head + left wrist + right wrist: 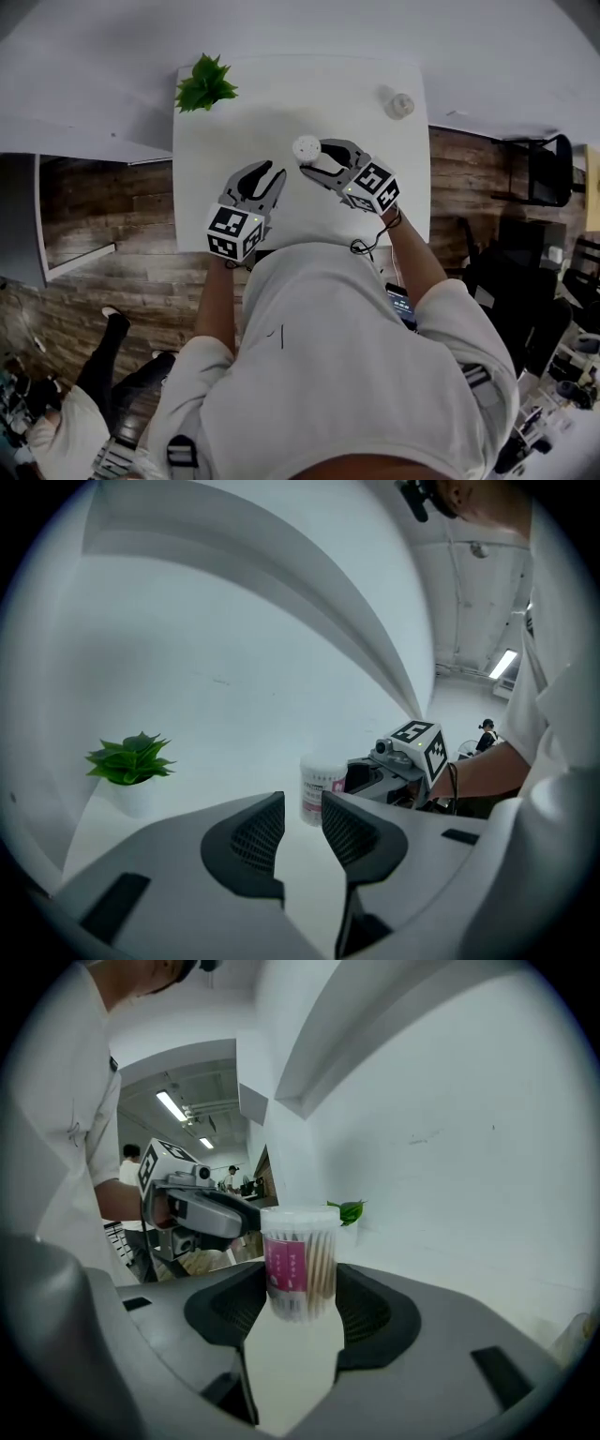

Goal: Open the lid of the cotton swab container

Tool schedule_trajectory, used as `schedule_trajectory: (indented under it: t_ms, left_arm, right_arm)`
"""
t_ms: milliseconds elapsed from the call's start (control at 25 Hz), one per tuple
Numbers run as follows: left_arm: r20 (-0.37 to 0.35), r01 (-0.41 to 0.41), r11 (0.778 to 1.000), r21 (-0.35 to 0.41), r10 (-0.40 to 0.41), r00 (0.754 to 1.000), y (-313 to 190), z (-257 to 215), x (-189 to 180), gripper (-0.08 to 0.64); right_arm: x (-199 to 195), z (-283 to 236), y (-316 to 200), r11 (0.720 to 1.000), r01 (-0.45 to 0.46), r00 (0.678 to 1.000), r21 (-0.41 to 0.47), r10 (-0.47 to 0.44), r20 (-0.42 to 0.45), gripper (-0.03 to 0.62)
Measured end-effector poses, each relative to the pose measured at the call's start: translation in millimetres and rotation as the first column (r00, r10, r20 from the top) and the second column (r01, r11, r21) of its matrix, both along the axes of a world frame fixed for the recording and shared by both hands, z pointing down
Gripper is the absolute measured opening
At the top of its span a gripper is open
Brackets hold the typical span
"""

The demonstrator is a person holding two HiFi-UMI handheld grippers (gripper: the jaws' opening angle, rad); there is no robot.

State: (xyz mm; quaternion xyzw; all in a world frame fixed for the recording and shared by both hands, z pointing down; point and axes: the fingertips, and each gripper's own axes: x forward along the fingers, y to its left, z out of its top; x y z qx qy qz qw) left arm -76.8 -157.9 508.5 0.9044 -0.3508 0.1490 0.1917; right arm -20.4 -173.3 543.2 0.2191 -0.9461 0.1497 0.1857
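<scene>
swab cont. (300, 1269): clear glossy plastic | tbl (281, 103): matt, smooth | floor (103, 220): wood

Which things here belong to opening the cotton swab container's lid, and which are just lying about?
Job in hand:
cotton swab container, lid on, gripped by the right gripper
left gripper, empty, jaws apart

Lying about:
small green plant
small round white object near the far corner of the table
</scene>
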Motion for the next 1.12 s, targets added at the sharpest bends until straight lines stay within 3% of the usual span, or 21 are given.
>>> schedule_trajectory:
  t_ms: [160,320,480,880,1120]
  left_arm:
    - [-0.041,-0.118,0.993,0.022,0.119,0.992,0,-19,16,0.143]
    - [-0.099,-0.243,0.968,0.057,0.248,0.964,3,-39,36,0.198]
    - [-0.123,-0.305,0.95,0.072,0.312,0.942,4,-45,52,0.263]
    - [-0.15,-0.354,0.934,0.041,0.356,0.922,15,-35,65,0.295]
    - [-0.139,-0.308,0.95,0.045,0.312,0.94,17,-30,59,0.254]
  right_arm:
    - [5,-13,11,0.996,0.071,0.997,-0.044,-0.07,0.032,0.229]
    - [9,-21,19,0.988,0.138,0.99,-0.072,-0.135,0.039,0.229]
    - [10,-25,28,0.982,0.174,0.984,-0.079,-0.171,0.041,0.229]
    - [3,-23,45,0.969,0.228,0.973,-0.096,-0.225,0.048,0.229]
    - [-3,-19,49,0.962,0.257,0.966,-0.092,-0.255,0.034,0.229]
